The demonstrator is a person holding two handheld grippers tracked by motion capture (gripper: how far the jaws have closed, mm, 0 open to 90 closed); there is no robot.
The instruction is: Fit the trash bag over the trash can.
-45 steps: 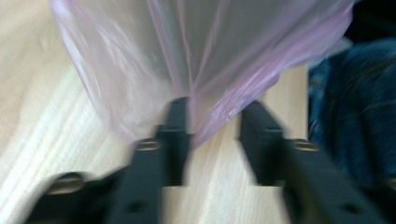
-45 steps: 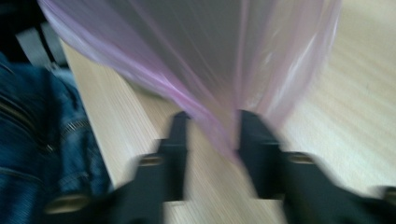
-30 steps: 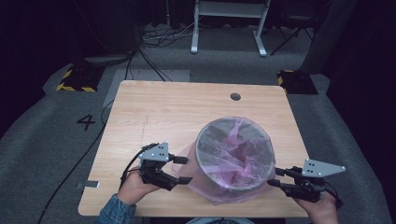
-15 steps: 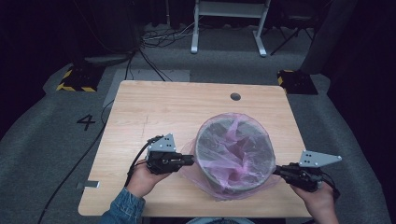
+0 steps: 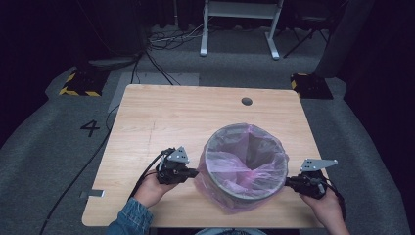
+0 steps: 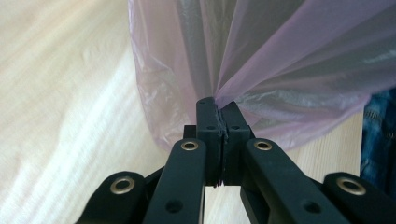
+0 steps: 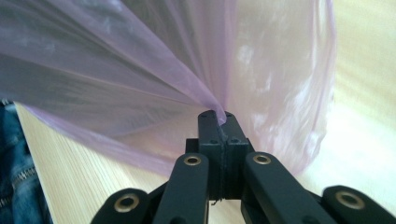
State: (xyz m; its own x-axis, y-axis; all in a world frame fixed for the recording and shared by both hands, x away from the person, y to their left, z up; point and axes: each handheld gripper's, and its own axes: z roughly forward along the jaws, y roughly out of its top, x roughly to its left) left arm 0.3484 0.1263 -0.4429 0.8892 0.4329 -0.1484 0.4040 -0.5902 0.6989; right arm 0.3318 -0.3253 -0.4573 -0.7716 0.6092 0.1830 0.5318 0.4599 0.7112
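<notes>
bin: a round grey bin [image 5: 244, 193] stands on the near right part of the wooden table [image 5: 161, 117], close to the front edge, between the two hands.
bag: a thin pink bag [image 5: 247, 156] lines the bin, its mouth folded over the rim and hanging down the outside wall; its middle sags into the bin.
left gripper: the left gripper [image 5: 192, 172] sits just beside the bin's left wall, jaws pressed fully together on a pinch of the film, which fans out tight from the tips in the left gripper view [image 6: 217, 103].
right gripper: the right gripper [image 5: 288, 181] is at the bin's right wall, jaws likewise closed flat on the film, which pulls taut from the tips in the right gripper view [image 7: 218, 116].
risk, tearing: the film is stretched to a point at each pinch; a harder outward or downward pull would likely rip it there.
risk, slipping: each hold is only a small fold at the tips, so a jerk could slide the film out and let that side spring back up.
risk, bin moving: uneven pull from the two sides could drag or tip the bin toward the near edge.
unclear: how far down the bag's hem reaches at the back of the bin is hard to judge from above.
</notes>
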